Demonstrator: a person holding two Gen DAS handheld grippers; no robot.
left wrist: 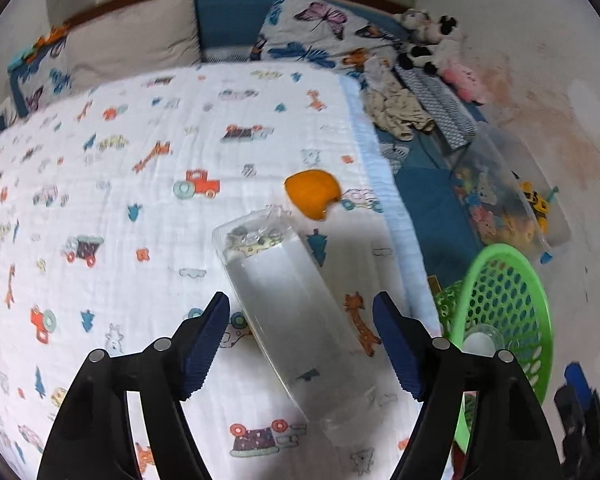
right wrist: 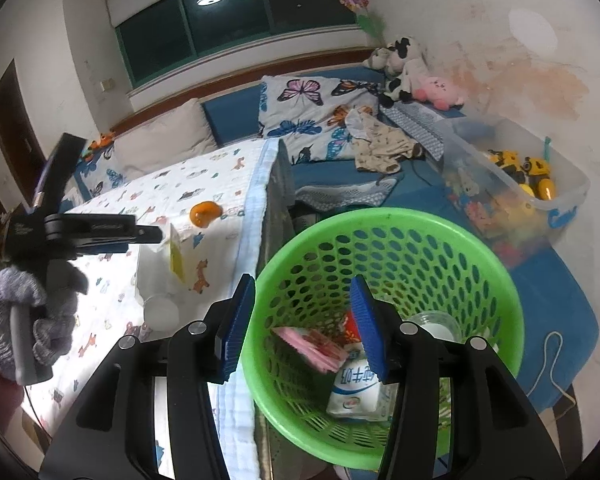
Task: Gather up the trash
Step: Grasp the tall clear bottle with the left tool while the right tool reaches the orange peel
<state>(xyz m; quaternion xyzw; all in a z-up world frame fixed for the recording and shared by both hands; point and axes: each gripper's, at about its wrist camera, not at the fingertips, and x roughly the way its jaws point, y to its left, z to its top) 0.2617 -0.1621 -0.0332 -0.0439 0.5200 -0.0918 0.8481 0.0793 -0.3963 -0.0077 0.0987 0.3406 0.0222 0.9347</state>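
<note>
**Clear bottle on the bed, basket alongside**

A clear plastic bottle [left wrist: 290, 320] is seen lying on the white quilt printed with cartoon vehicles and animals [left wrist: 120, 208], tilted, its base toward the pillows. It lies between the blue pads of the left gripper [left wrist: 302, 344], whose jaws are spread wide; no pad is pressed on it. An orange peel [left wrist: 312, 194] is noted on the quilt just beyond the bottle. The round green perforated plastic basket [right wrist: 384, 224] is placed beside the bottle, off the quilt's edge. The right gripper [right wrist: 302, 326] is held partly open over the basket's near rim, nothing gripped. Inside the basket, a white milk pouch [right wrist: 354, 394], pink wrappers [right wrist: 312, 350] and a clear cup [right wrist: 436, 324] are seen.
</note>
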